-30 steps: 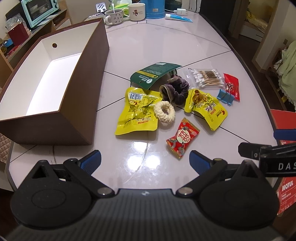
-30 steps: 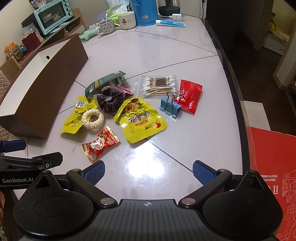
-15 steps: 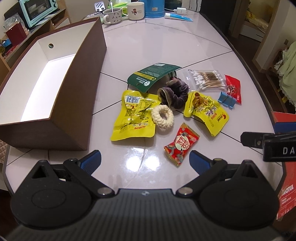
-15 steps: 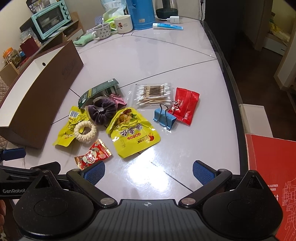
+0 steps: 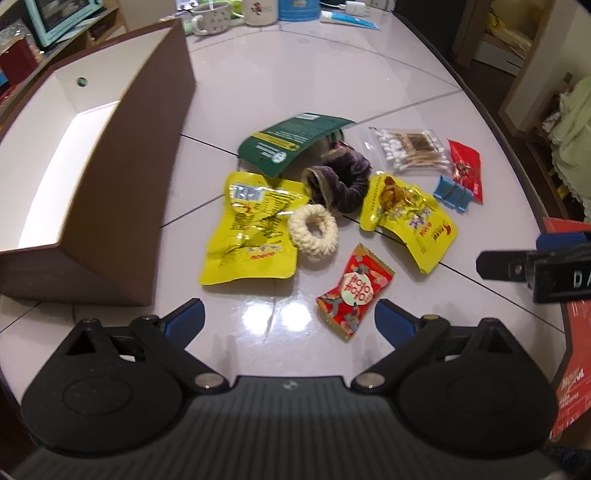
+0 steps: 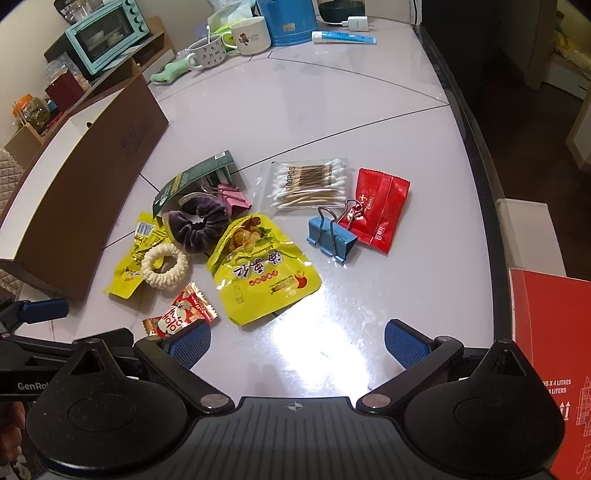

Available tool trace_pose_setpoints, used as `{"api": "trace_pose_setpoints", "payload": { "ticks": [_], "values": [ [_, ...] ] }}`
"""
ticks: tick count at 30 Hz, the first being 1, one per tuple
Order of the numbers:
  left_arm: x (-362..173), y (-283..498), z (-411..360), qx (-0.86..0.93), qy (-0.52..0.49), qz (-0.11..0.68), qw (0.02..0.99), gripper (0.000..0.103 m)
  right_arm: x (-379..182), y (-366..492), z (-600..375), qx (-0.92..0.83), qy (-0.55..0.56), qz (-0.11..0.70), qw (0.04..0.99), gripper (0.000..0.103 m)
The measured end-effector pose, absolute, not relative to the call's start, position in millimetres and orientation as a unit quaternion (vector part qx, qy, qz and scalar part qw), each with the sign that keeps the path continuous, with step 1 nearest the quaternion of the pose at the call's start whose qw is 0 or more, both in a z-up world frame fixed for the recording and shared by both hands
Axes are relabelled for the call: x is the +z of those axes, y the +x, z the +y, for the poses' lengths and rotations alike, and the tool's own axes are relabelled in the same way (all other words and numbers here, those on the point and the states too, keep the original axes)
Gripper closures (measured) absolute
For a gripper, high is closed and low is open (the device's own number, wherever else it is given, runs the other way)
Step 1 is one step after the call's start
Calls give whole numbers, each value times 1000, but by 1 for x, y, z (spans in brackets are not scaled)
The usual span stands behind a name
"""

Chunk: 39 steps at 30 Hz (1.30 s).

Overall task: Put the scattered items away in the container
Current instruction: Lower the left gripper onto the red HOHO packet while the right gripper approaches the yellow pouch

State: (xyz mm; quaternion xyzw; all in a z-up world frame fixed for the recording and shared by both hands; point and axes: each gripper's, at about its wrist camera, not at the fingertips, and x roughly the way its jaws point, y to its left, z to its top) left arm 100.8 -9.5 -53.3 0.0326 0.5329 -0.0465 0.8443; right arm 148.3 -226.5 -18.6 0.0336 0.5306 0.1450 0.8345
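under the green packet [image 6: 192,180] a pink clip [image 6: 232,198] hides partly.

Brown box [image 5: 122,206], white inside; purple scrunchie [image 5: 341,181]; blue clip [image 6: 332,240].

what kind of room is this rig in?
Most likely a home kitchen or dining area: a glossy dining table carrying mugs, a mint toaster oven on a side shelf, and snack packets scattered beside a brown container.
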Motion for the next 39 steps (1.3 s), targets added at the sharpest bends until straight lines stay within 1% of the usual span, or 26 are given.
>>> {"api": "trace_pose_setpoints", "payload": {
  "ticks": [3, 5, 11, 15, 17, 18, 20, 24, 31, 37, 39],
  "values": [
    [-60, 102, -17, -71, 49, 535, 841, 13, -20, 154, -231, 150, 35, 532, 833, 0],
    [-66, 102, -24, -92, 66, 536, 837, 19, -21, 157, -234, 151, 35, 533, 832, 0],
    [-85, 101, -38, -141, 94, 546, 820, 33, -27, 166, -244, 148, 38, 541, 827, 0],
    [-90, 105, -45, -168, 109, 537, 820, 34, -31, 172, -250, 142, 40, 547, 824, 0],
    [-92, 106, -49, -181, 121, 530, 819, 41, -33, 175, -252, 139, 42, 550, 823, 0],
    [-93, 107, -50, -186, 128, 528, 819, 43, -33, 177, -253, 138, 43, 550, 822, 0],
    [-97, 109, -53, -192, 138, 526, 817, 51, -34, 180, -255, 137, 45, 551, 822, 0],
    [-98, 114, -53, -200, 141, 522, 817, 54, -35, 184, -257, 137, 48, 552, 821, 0],
    [-100, 119, -57, -220, 152, 515, 814, 51, -39, 189, -257, 138, 50, 557, 818, 0],
    [-98, 118, -55, -233, 160, 510, 813, 61, -42, 191, -257, 137, 51, 559, 816, 0],
    [-98, 116, -54, -235, 166, 508, 812, 62, -41, 191, -257, 139, 51, 559, 816, 0]
  ]
}}
